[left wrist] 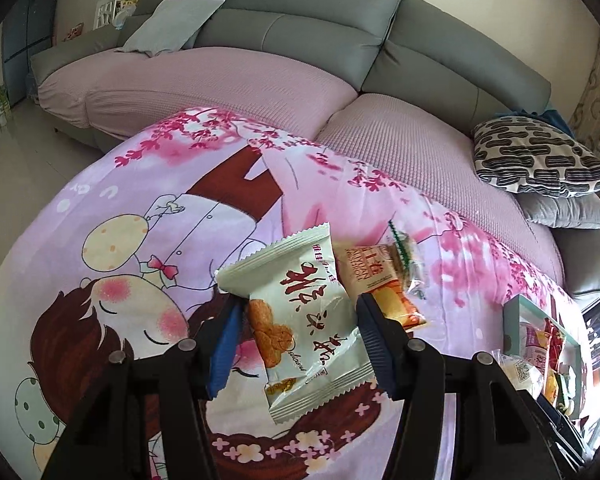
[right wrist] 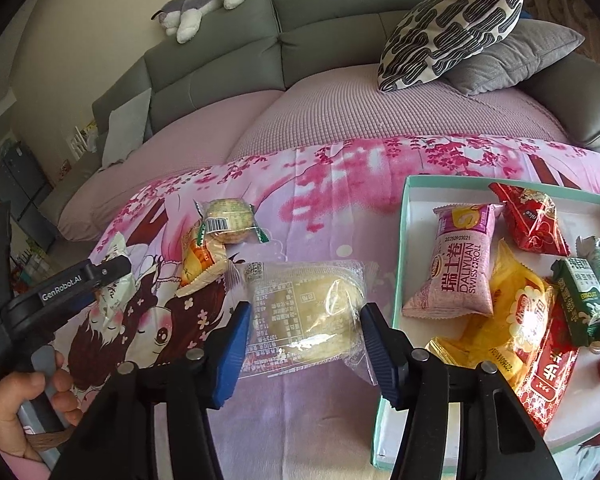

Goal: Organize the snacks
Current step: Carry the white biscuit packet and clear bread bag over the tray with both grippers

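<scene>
Snacks: left tongs (left wrist: 298,344) pinch a biscuit packet (left wrist: 300,320), right tongs (right wrist: 306,344) pinch a cake (right wrist: 304,312); carry both level to the tray (right wrist: 388,408) rightward.

Glossy plastic snack wrappers (right wrist: 466,268) lie on a smooth printed cloth (right wrist: 332,184); the sofa cover (left wrist: 220,80) looks waffle-textured.

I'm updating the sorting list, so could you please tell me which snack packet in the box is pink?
The Swiss roll packet, lying at the teal box's left side; its neighbours there are red, yellow and green.
</scene>
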Demonstrator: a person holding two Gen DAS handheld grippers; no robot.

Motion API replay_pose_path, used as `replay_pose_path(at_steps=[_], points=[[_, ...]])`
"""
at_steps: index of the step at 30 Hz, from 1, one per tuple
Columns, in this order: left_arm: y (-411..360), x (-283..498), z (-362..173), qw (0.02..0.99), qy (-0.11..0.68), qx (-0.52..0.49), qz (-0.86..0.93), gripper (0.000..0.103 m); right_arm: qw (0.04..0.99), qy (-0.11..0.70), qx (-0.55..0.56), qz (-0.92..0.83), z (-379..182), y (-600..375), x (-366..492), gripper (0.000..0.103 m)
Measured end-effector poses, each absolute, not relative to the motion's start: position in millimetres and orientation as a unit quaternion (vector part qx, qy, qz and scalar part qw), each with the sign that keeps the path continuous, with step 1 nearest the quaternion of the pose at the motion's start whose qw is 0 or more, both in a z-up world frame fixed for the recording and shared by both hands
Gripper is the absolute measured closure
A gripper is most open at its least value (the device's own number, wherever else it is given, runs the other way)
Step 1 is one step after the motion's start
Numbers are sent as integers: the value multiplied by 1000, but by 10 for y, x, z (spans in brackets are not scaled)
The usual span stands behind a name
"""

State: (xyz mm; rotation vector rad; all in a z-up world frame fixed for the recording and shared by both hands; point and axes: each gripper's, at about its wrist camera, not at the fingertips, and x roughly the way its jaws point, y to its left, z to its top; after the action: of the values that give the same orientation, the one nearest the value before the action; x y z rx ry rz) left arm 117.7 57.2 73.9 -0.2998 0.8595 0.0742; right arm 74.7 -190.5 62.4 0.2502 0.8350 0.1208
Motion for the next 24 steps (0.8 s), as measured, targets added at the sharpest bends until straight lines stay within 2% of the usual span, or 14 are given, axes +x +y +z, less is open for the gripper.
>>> replay_pose_path(at_steps=[24], points=[[-417,1102,1009,914,394,-93,-23,44,909,374,171,67,761,-2460,517,47]])
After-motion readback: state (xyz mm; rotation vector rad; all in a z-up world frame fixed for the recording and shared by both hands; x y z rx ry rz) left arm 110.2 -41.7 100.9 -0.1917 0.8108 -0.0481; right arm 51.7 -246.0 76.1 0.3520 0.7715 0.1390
